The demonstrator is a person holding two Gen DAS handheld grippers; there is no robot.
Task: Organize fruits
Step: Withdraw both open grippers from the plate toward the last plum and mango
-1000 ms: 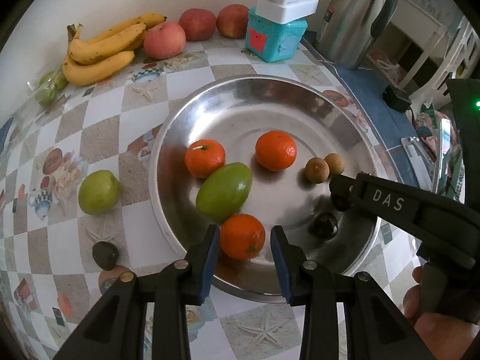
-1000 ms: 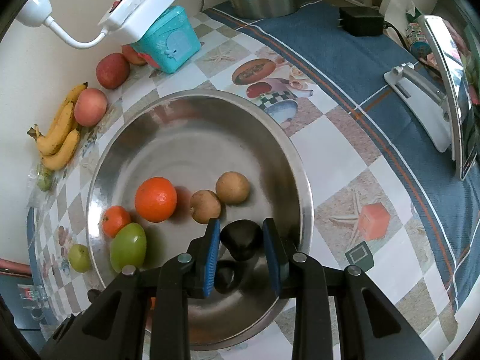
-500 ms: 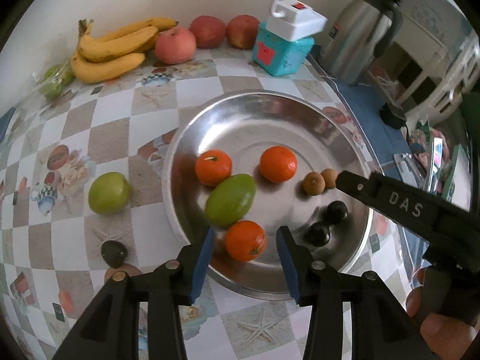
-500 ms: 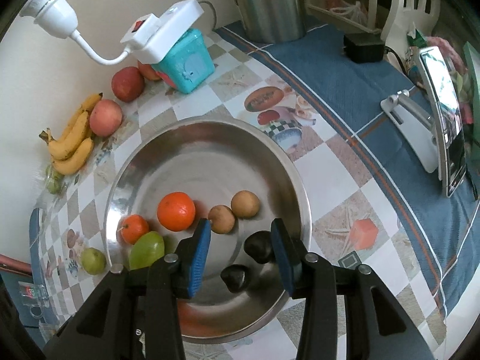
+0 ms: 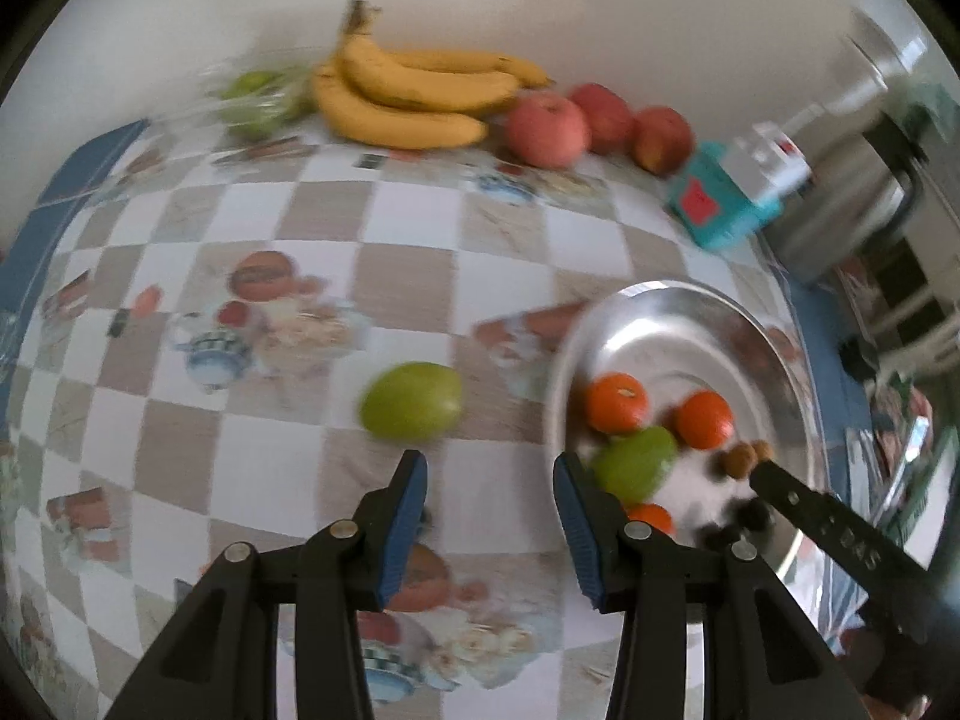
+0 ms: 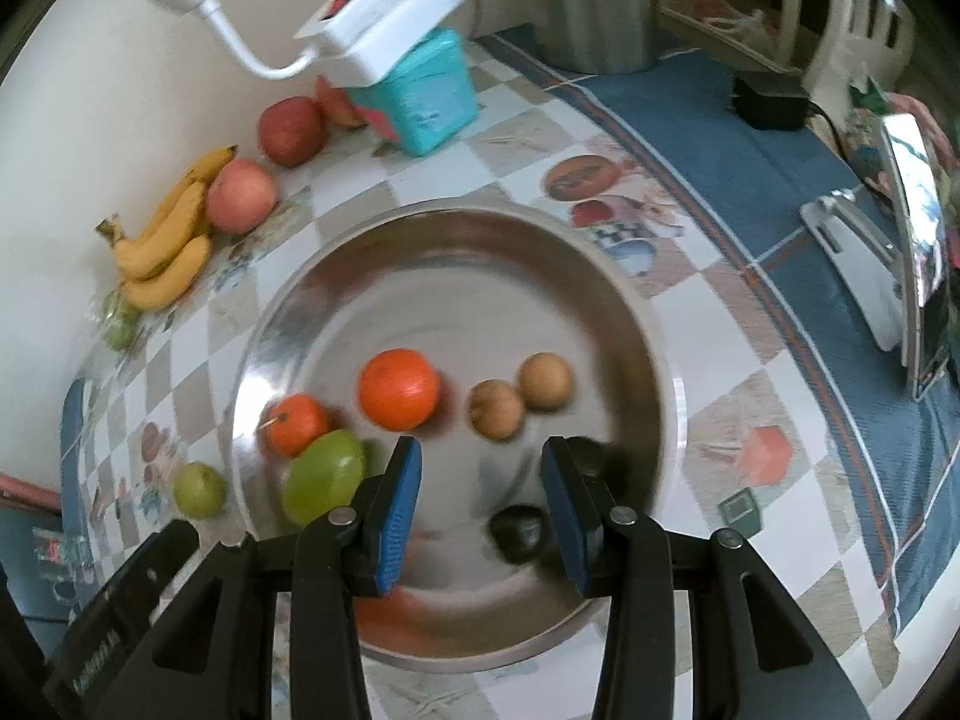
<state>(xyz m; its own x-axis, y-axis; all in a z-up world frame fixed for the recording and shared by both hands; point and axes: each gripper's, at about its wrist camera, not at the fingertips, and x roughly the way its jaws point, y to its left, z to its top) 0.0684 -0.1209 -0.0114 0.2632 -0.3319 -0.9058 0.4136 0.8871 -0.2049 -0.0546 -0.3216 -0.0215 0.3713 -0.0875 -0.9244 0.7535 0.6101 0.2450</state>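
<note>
A steel plate (image 6: 456, 252) holds oranges (image 6: 397, 389), a green mango (image 6: 324, 476), two brown longans (image 6: 543, 381) and two dark fruits (image 6: 517, 532). My right gripper (image 6: 480, 504) is open and empty above the plate's near side. My left gripper (image 5: 489, 516) is open and empty over the tablecloth left of the plate (image 5: 678, 312). A loose green fruit (image 5: 411, 401) lies on the cloth just beyond it. A dark fruit peeks out behind my left finger (image 5: 403, 516).
Bananas (image 5: 414, 93) and red apples (image 5: 546, 127) lie along the back wall, with bagged green fruit (image 5: 255, 99) at their left. A teal box with a white power strip (image 6: 414, 90), a steel kettle (image 6: 600, 6) and a phone stand (image 6: 864, 264) stand to the right.
My left gripper swung left off the plate toward the loose green fruit. My right gripper let go of the dark fruit, opened and pulled back; that fruit now lies on the plate.
</note>
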